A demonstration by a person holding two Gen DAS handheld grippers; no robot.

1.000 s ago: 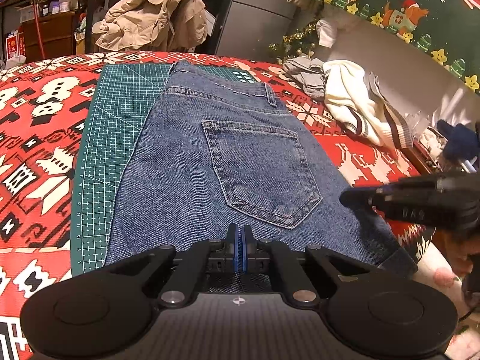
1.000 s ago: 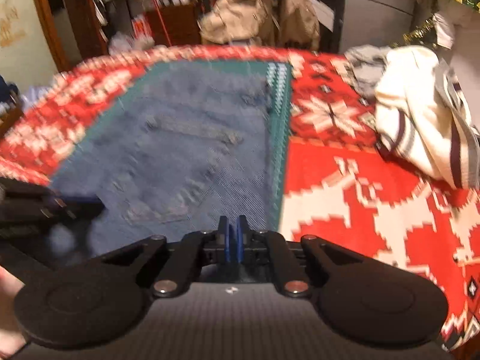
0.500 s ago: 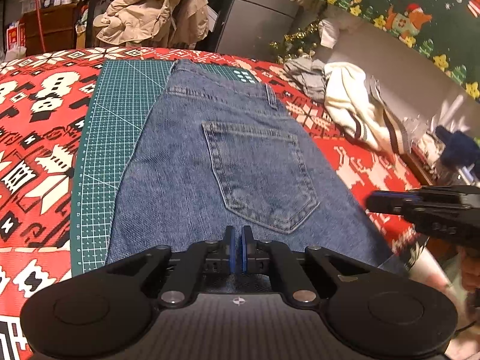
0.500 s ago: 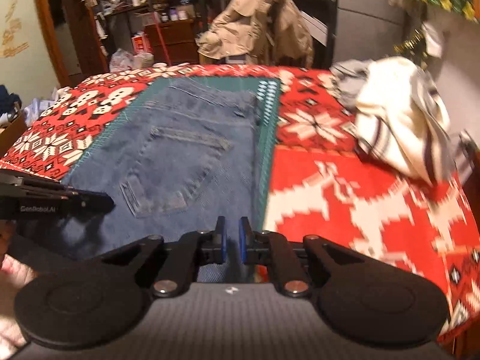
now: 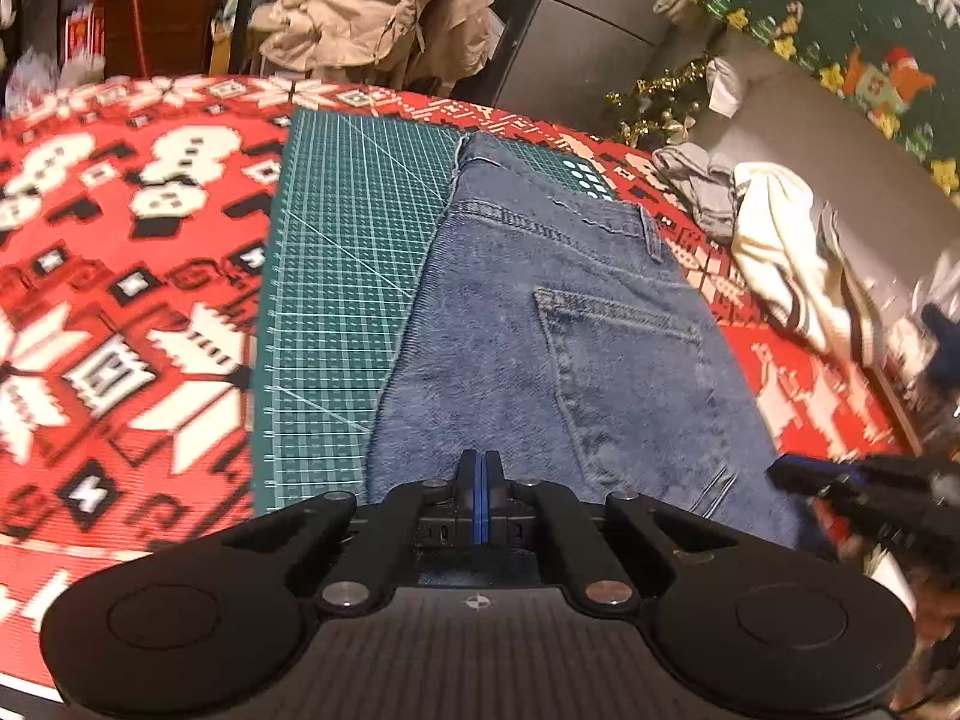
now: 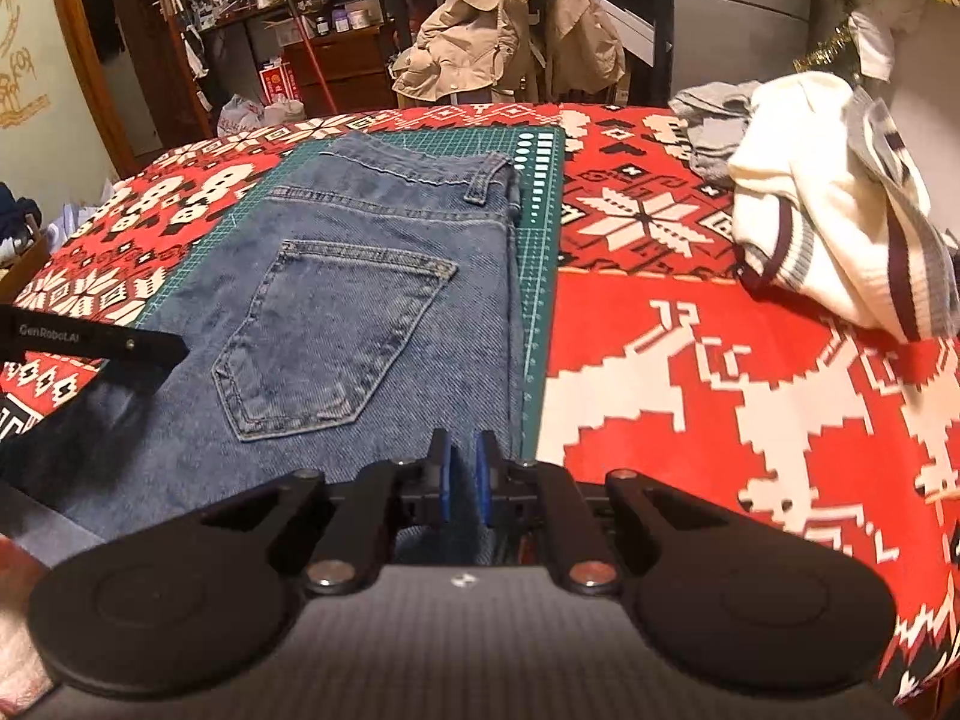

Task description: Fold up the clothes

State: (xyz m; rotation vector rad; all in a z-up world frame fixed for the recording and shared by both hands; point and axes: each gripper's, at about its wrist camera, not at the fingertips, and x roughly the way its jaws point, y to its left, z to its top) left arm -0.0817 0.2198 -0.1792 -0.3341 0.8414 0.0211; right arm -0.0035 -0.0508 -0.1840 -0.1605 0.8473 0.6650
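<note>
Blue jeans (image 5: 540, 360) (image 6: 360, 300) lie folded lengthwise, back pocket up, on a green cutting mat (image 5: 336, 276) (image 6: 540, 240). My left gripper (image 5: 480, 468) is shut, its blue pads together, low over the near left part of the jeans; nothing shows between the pads. Its black tip (image 6: 180, 348) also reaches in from the left in the right wrist view. My right gripper (image 6: 462, 450) hovers at the jeans' near right edge, pads a narrow gap apart with denim seen through it. In the left wrist view it (image 5: 780, 471) sits blurred at the right.
A red and white patterned cloth (image 5: 120, 300) (image 6: 720, 390) covers the table. A cream striped sweater (image 5: 780, 252) (image 6: 828, 222) and a grey garment (image 5: 696, 180) (image 6: 714, 114) are heaped at the right. A beige jacket (image 5: 384, 18) (image 6: 516, 30) hangs behind the table.
My left gripper has slid left along the jeans' near edge, so the pocket now sits to its right. The right gripper's pads have parted slightly. The jeans have stayed flat.
</note>
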